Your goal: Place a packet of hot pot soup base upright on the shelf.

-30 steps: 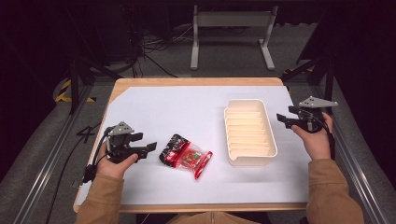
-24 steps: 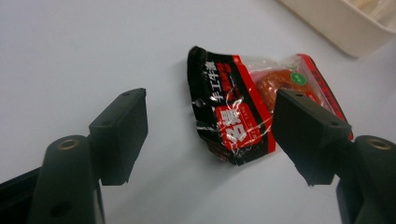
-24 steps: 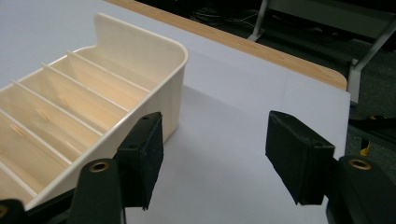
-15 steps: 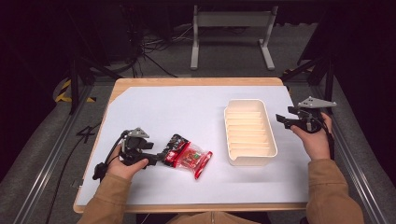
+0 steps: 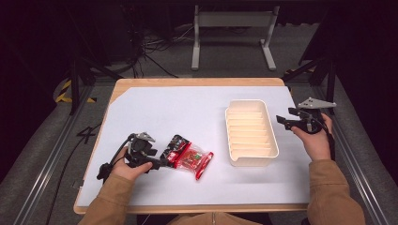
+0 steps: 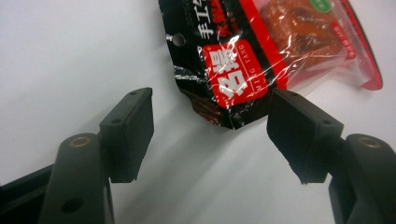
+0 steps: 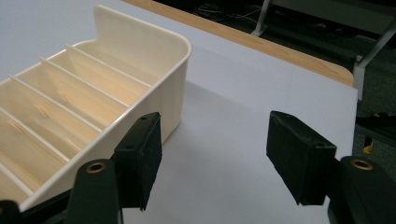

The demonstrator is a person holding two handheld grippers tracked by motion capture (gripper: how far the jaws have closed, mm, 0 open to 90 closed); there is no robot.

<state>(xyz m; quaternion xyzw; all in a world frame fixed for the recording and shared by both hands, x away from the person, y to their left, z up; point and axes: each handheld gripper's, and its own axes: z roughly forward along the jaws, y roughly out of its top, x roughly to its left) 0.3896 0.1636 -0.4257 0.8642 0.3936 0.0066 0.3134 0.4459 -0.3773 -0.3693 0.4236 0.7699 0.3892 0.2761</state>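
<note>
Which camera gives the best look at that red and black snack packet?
The left gripper view: the snack packet is close, its print readable, its corner between the open left hand-held gripper. The high view shows it small on the table.

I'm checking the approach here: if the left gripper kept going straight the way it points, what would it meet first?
Most likely the snack packet: its black corner lies just ahead of the open left gripper, roughly between the jaws, untouched yet.

Snack packet (image 5: 187,157) left of tray (image 5: 251,132)
</note>
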